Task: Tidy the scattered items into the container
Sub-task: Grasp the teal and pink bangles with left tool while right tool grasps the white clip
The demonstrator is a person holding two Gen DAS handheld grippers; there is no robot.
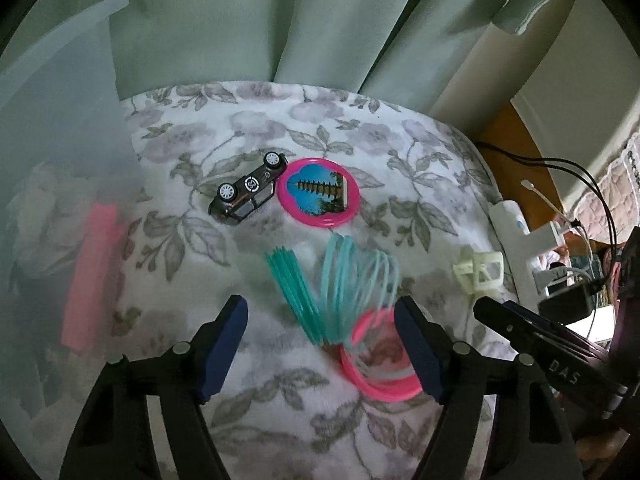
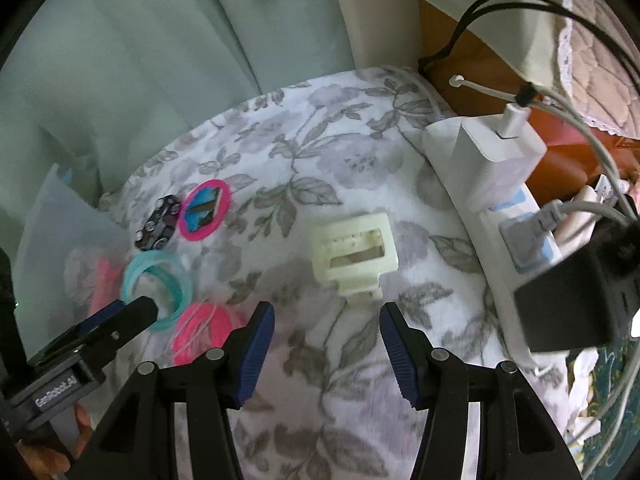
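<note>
Left gripper [image 1: 320, 348] jaws apart, nothing clamped. Teal-and-pink spring coil [image 1: 340, 300] lies between the fingers, pink end against the right-hand pad; pads not pressing it. Toy car [image 1: 248, 190] and pink round disc [image 1: 318, 194] ahead of it, touching each other. Translucent container [image 1: 60, 160] off to its left, something pink inside. Right gripper [image 2: 328, 348] half open, empty; cream plastic clip [image 2: 356, 256] just ahead of its tips on the floral blanket [image 2: 320, 152].

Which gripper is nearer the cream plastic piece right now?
Right. The right gripper hangs just short of the cream plastic piece, lined up with it; the left gripper is off to its side, over the spring toy.
</note>
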